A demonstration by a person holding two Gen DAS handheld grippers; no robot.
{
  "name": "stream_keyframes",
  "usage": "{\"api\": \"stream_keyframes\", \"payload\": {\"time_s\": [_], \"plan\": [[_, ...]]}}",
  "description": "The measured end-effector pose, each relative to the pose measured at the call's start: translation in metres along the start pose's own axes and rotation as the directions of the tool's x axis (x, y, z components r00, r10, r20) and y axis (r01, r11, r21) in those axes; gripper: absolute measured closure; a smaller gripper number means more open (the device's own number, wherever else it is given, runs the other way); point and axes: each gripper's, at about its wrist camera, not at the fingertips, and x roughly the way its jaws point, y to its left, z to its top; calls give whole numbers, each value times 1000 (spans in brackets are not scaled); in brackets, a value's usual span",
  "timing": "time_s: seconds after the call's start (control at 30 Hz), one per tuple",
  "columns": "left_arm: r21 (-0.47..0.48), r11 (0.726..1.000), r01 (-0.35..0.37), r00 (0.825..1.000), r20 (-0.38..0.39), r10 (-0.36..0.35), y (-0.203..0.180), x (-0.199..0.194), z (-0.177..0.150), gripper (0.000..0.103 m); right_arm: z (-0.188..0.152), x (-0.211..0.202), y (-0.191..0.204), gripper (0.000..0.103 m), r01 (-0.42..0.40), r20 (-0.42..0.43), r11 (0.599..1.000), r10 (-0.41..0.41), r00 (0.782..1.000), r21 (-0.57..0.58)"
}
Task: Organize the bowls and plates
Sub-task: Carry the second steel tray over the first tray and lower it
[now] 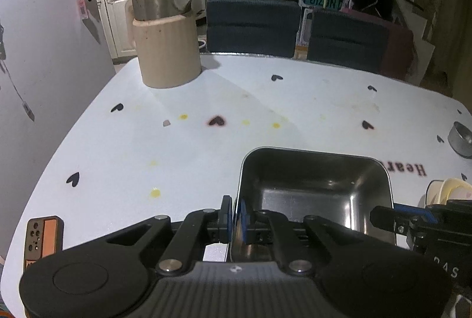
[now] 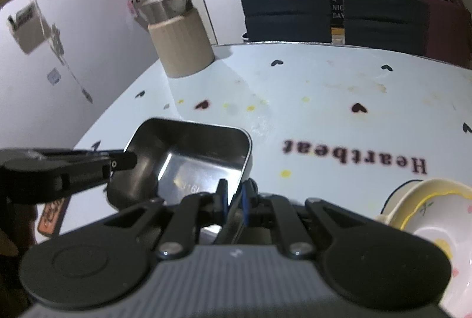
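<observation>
On the pale blue heart-printed tabletop (image 1: 206,147), near its close edge, a rectangular stainless-steel tray with rounded corners (image 1: 315,188) is held from two sides. The left gripper (image 1: 235,219) is seen nearly closed, its blue-padded fingers (image 1: 225,217) clamped on the tray's left wall. The right gripper (image 2: 234,201) is likewise nearly closed, its fingers (image 2: 223,200) pinched on the right-hand wall. Whether the tray is resting on the tabletop or slightly raised cannot be told.

Just right of the tray, a cream-and-yellow ceramic bowl with a small printed pattern (image 2: 427,217) is observed, apparently sitting on a plate, though this is partly cut off. A small round metal bowl (image 1: 460,139) is noted well apart at the right edge of the tabletop. A beige cylindrical holder topped by a lidded steel pot (image 1: 166,52) stands at the far left corner.

The task is judged to be at an early stage: no stacking of the tray with other pieces is visible, and the metal bowl remains ungathered.
</observation>
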Motion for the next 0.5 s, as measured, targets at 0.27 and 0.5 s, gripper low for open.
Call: {"api": "stream_keyframes", "payload": {"time_s": [0.27,0.5], "plan": [[53,999,-7,999,-31,9,-5,6,-3,94,0,14,7,92,43,-49,999,-44,998,-30],[70,997,-11,999,-51,15,-5,10,-5,93,0,21,9,92,46,-69,998,-48,996,-40]]}}
